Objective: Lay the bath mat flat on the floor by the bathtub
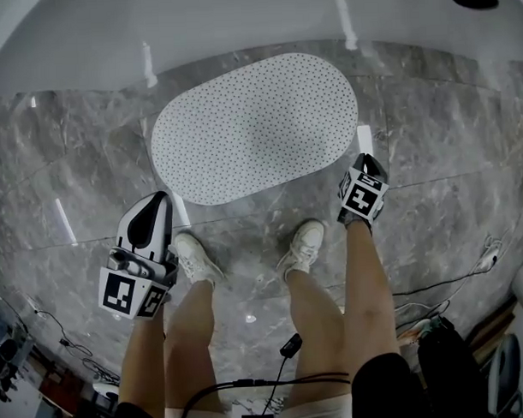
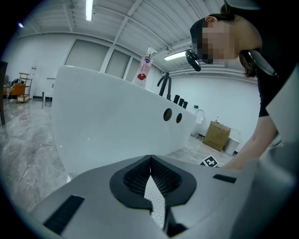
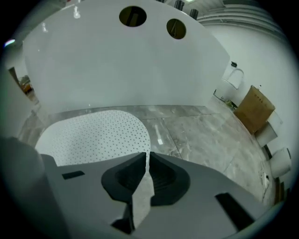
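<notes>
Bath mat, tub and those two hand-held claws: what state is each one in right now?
bath mat: spread flat on the floor, alongside the tub, not held.
bathtub: standing in place; its inside is out of view.
left gripper: jaws together, nothing between them.
right gripper: jaws all but together, nothing between them.

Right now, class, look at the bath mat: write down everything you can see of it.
The bath mat is a white oval, rubbery-looking, dotted all over with small dark holes. It lies flat and unfolded on the grey veined floor, its far edge close to the white bathtub. The left gripper and right gripper sit by its near side, tongs shut, neither holding it.
</notes>
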{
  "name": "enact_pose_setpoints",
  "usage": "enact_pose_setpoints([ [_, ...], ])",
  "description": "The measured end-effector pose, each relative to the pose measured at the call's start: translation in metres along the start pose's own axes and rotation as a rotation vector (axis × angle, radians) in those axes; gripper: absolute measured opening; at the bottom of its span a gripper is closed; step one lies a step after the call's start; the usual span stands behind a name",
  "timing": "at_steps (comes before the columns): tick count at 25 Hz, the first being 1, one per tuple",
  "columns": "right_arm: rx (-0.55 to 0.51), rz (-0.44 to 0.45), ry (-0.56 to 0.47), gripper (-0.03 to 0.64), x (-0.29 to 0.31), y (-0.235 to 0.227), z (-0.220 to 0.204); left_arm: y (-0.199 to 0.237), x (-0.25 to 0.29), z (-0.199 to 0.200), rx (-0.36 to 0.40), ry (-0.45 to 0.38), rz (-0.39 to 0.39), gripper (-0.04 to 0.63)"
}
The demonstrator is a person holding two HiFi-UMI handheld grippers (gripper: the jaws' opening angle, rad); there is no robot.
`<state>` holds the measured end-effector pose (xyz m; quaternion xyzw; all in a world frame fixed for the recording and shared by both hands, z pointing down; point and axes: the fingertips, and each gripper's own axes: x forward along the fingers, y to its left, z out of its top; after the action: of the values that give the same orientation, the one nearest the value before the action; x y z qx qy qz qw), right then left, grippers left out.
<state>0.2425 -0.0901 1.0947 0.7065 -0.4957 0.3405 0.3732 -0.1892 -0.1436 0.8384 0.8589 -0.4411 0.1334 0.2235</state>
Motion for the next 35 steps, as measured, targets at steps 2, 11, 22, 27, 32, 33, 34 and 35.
enact_pose_setpoints([
  [2,0.012,0.078,-0.070,0.035,-0.016,0.014,0.017,0.000,-0.005,0.009,0.001,-0.004,-0.002,0.015],
  [11,0.001,0.308,-0.297,0.027,-0.108,0.073,0.109,0.006,-0.044,0.050,0.021,-0.013,0.041,0.014],
  [22,-0.154,0.582,-0.425,0.025,-0.277,0.138,0.166,0.008,-0.099,0.118,-0.013,-0.045,0.067,0.012],
  [27,-0.198,0.624,-0.469,0.025,-0.349,0.150,0.188,-0.002,-0.118,0.167,-0.004,-0.084,0.031,0.012],
  [32,-0.228,0.681,-0.530,0.025,-0.417,0.161,0.224,-0.014,-0.136,0.216,0.012,-0.134,-0.011,0.012],
  [33,-0.235,0.692,-0.544,0.025,-0.430,0.164,0.233,-0.016,-0.139,0.225,0.021,-0.140,-0.018,0.012],
  [34,-0.240,0.702,-0.557,0.025,-0.442,0.165,0.242,-0.019,-0.142,0.235,0.031,-0.145,-0.027,0.012],
  [35,-0.244,0.710,-0.571,0.025,-0.453,0.166,0.252,-0.022,-0.144,0.244,0.043,-0.149,-0.037,0.012],
])
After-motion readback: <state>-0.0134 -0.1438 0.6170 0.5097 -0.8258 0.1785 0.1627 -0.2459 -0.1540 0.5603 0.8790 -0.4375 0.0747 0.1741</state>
